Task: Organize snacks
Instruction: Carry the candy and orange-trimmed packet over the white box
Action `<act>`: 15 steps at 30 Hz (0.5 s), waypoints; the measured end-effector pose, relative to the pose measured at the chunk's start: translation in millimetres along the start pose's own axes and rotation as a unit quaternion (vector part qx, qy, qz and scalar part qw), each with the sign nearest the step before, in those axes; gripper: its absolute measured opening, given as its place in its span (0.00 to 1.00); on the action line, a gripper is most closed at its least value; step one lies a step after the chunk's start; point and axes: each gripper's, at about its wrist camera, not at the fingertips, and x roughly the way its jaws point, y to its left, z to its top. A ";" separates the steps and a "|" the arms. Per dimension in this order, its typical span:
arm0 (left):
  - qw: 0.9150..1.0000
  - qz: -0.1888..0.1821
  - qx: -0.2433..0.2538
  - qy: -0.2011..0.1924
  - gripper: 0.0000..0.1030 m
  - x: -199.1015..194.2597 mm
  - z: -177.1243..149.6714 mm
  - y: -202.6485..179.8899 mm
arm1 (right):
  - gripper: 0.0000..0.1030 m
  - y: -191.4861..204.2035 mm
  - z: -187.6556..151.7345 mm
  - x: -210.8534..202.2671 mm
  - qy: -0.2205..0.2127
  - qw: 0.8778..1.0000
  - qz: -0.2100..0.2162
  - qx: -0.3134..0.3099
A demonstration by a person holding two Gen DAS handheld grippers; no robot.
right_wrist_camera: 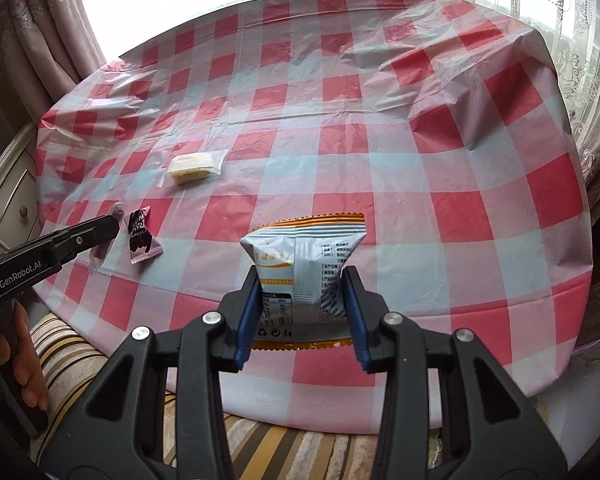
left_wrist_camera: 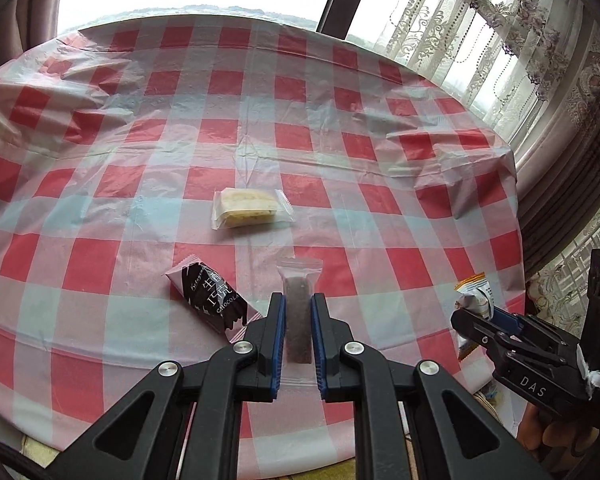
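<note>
My left gripper [left_wrist_camera: 298, 300] is shut on a brown bar in a clear wrapper [left_wrist_camera: 299, 312], near the table's front edge. A black and pink chocolate packet [left_wrist_camera: 212, 302] lies just left of it, and a yellow cake in a clear wrapper [left_wrist_camera: 251, 208] lies farther back. My right gripper [right_wrist_camera: 302, 276] is shut on a white and orange snack packet [right_wrist_camera: 306, 268], held over the cloth. In the right wrist view the left gripper [right_wrist_camera: 114, 222] shows at the left, with the chocolate packet [right_wrist_camera: 142, 236] and the yellow cake [right_wrist_camera: 194, 167] beyond.
The round table wears a red and white checked plastic cloth [left_wrist_camera: 340, 152], wrinkled at the back and right. Windows with lace curtains [left_wrist_camera: 500, 20] stand behind. A striped cushion [right_wrist_camera: 260, 448] lies below the front edge.
</note>
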 end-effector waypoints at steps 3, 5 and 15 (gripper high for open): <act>1.000 -0.009 0.015 0.005 0.13 -2.1 -5.5 -19.5 | 0.42 -13.2 -9.5 -12.0 -0.005 1.000 0.000 0.015; 0.999 -0.016 0.027 0.011 0.13 -1.6 -9.1 -33.2 | 0.42 -24.0 -15.8 -19.8 -0.007 1.000 -0.003 0.027; 0.994 -0.054 0.091 0.033 0.13 0.1 -28.0 -111.0 | 0.42 -95.1 -61.1 -59.6 -0.011 0.995 -0.038 0.094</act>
